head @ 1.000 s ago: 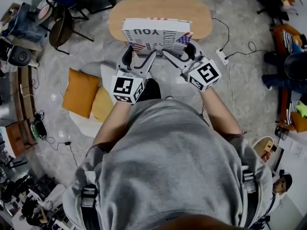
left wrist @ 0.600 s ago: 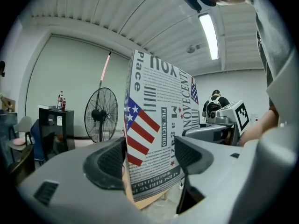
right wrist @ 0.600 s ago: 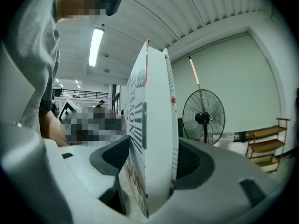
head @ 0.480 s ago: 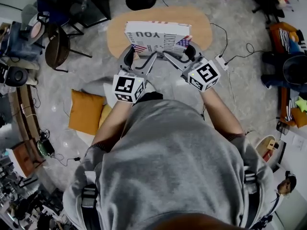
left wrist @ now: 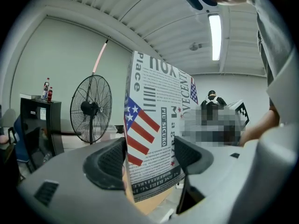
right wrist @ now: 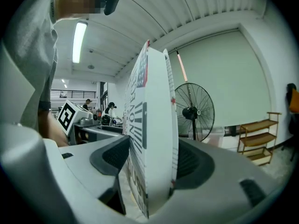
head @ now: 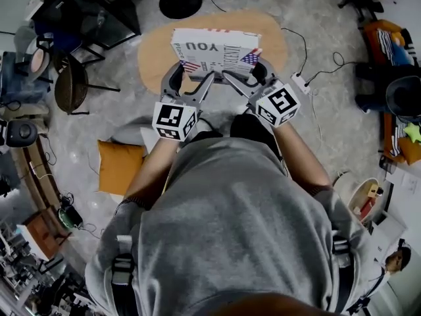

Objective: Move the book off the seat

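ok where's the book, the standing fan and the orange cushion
book (head: 214, 45), head view, on the middle of its printed face
standing fan (left wrist: 89, 108), left gripper view, on the dark hub at the centre of the grille
orange cushion (head: 120, 168), head view, on the middle of its top side

book (head: 214, 45): smooth printed card | my left gripper (head: 191, 78), right gripper (head: 245, 76): matt plastic | table (head: 150, 52), upper centre: smooth wood
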The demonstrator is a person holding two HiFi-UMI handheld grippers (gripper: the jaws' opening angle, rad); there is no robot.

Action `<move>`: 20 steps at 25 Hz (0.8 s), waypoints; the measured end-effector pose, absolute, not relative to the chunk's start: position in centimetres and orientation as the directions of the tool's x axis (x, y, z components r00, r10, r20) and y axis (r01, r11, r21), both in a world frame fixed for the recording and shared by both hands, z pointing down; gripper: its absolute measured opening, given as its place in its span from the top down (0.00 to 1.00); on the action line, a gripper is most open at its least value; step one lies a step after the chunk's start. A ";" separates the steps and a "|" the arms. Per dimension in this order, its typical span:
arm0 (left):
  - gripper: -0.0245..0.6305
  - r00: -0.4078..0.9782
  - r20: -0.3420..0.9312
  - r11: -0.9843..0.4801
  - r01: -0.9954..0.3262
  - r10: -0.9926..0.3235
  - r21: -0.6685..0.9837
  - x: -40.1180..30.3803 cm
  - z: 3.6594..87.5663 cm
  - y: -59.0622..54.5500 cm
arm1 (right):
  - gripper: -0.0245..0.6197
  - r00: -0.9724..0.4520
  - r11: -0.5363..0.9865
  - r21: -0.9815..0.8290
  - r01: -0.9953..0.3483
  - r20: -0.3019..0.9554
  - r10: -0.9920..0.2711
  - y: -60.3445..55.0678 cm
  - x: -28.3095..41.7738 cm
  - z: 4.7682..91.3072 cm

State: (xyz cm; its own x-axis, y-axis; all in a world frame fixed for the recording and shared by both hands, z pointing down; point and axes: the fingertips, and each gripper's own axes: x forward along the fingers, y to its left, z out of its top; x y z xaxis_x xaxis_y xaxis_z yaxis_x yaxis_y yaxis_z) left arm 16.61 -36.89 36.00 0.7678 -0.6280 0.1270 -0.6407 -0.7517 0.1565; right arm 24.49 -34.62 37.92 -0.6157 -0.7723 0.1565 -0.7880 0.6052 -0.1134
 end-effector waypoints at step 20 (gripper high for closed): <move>0.44 0.584 0.262 -0.539 -0.811 -0.768 0.229 34.6 43.0 -55.7 | 0.50 -0.765 0.706 -0.295 -0.644 0.231 -0.601 -55.2 42.8 44.8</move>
